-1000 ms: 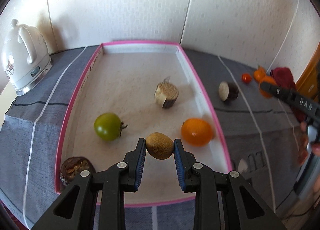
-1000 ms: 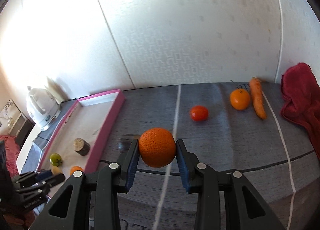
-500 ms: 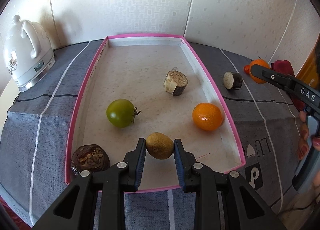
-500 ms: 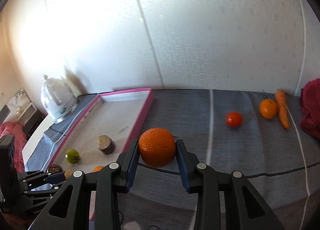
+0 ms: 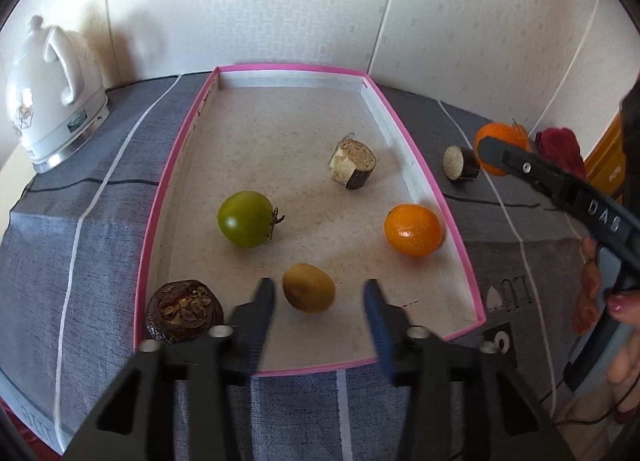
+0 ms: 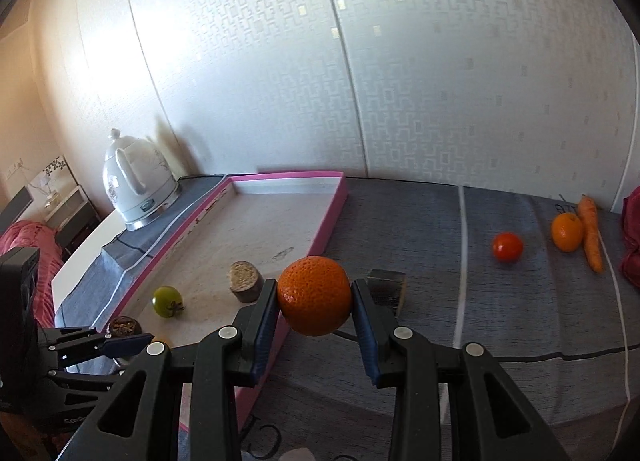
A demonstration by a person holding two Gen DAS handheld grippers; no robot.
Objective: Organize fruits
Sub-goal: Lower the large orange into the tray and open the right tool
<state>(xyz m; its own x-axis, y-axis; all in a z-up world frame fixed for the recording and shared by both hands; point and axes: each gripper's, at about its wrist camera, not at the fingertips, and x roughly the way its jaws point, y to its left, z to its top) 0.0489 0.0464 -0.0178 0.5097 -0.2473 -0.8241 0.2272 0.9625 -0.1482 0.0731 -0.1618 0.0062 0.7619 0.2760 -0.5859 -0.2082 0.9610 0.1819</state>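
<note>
My left gripper point(image 5: 318, 301) is open over the near end of the pink-rimmed tray point(image 5: 460, 237). A brown kiwi point(image 5: 308, 288) lies free between its fingers on the tray floor. The tray also holds a green tomato point(image 5: 246, 219), an orange mandarin point(image 5: 414, 229), a cut brown chunk point(image 5: 354, 164) and a dark dried fruit point(image 5: 184, 311). My right gripper point(image 6: 314, 301) is shut on a large orange point(image 6: 314, 295), held above the tray's right rim point(image 6: 332, 217). It shows at the right of the left wrist view point(image 5: 498, 149).
On the grey cloth right of the tray lie a cut dark chunk point(image 6: 386, 289), a red tomato point(image 6: 507, 247), a mandarin point(image 6: 567, 231), a carrot point(image 6: 591, 233) and a red cloth point(image 6: 632, 237). A white kettle point(image 5: 48, 89) stands left of the tray by the wall.
My left gripper has opened and let go of the kiwi, which now rests on the tray floor. My right gripper has carried the orange leftward to the tray's right rim.
</note>
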